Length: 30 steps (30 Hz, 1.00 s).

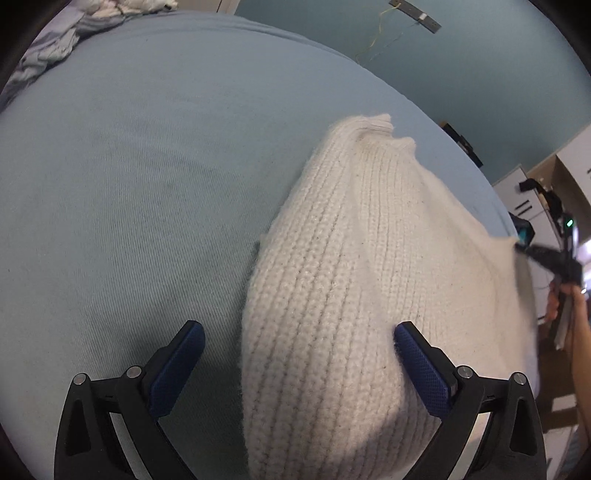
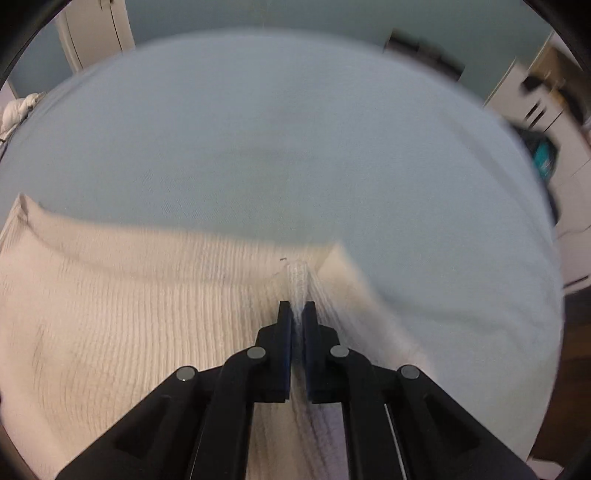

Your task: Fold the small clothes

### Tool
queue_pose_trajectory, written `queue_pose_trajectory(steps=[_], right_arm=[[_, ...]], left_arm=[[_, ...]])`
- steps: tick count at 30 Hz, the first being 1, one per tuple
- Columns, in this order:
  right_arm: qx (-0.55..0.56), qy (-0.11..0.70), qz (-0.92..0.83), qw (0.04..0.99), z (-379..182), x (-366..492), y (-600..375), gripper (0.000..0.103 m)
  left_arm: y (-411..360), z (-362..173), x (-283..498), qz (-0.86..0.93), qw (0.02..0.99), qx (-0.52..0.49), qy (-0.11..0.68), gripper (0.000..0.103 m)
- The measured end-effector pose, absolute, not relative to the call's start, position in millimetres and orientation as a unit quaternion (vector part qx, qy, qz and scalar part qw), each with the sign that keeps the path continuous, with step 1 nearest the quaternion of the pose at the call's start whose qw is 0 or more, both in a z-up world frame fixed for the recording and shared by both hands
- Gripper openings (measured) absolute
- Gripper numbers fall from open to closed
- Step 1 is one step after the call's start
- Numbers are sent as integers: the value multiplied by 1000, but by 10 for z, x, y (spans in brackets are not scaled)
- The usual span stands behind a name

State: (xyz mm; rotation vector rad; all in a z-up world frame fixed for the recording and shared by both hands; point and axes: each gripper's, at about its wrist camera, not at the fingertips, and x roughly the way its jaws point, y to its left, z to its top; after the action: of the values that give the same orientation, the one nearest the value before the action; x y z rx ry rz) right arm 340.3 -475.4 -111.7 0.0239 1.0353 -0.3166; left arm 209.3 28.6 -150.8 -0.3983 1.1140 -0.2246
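A cream ribbed knit garment (image 1: 343, 280) lies on a pale blue bed sheet (image 1: 129, 177). My left gripper (image 1: 299, 336) is open, its fingers on either side of the garment's near edge, not closed on it. In the right wrist view my right gripper (image 2: 297, 308) is shut on a pinched fold of the same knit garment (image 2: 110, 314), lifting its edge above the sheet (image 2: 295, 147); this view is motion-blurred. The right gripper also shows at the far right of the left wrist view (image 1: 517, 245), holding the garment's corner.
A pile of pale clothes (image 1: 74, 33) lies at the bed's far left corner. White cabinets (image 2: 546, 122) and dark items stand beyond the bed's right edge. A white door (image 2: 96, 33) is at the back left.
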Motion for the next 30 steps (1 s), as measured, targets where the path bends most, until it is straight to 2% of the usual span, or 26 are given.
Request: queue_pose_trajectory(steps=[3,9,11,12,14,16,18,20,23,24,25,26,30], right_arm=[[64,451,-181,872,-963,3316,-4944,1],[52,511,-199,834,-1499,3418,-4932,2],[55,528,-187,827,-1617,3298,-4833,8],[56,527,-181,829,-1592,3240,-4796,12],[52,508,-146,847,-1400,3023,-4623,28],[64,477,-109,870,-1065,2686,-4504,68],[79,435,-85,893,-689,2263,-4374,76],[94,416,-59,903,-375,1915,-4283,78],[169,387,-11,906,23,1124,-4276,87],[192,382,-8,904,75,965,-4311,94],[228,376,-8,898,97,721,-4389,100],[265,375,-15,888,50,524,-4511,102],[425,395,-28,814,-386,196,-4991,102]], left_arm=[[233,-1495,2091,-101,832,-174,517,103],[285,-1425,2032,-96,826,-189,522,103],[259,-1369,2041,-84,831,-181,519,103],[247,-1335,2039,-78,834,-173,519,103],[234,-1198,2010,-62,845,-149,510,103],[227,-981,1948,-47,864,-124,486,103],[197,-793,1906,-38,878,-105,466,103],[150,-603,1836,-23,886,-82,456,103],[59,-442,1740,-36,875,-65,479,103],[29,-432,1729,-46,868,-69,489,103],[-12,-450,1708,-61,856,-85,506,103],[-13,-466,1681,-73,847,-100,518,103],[41,-648,1537,-105,801,-186,559,103]])
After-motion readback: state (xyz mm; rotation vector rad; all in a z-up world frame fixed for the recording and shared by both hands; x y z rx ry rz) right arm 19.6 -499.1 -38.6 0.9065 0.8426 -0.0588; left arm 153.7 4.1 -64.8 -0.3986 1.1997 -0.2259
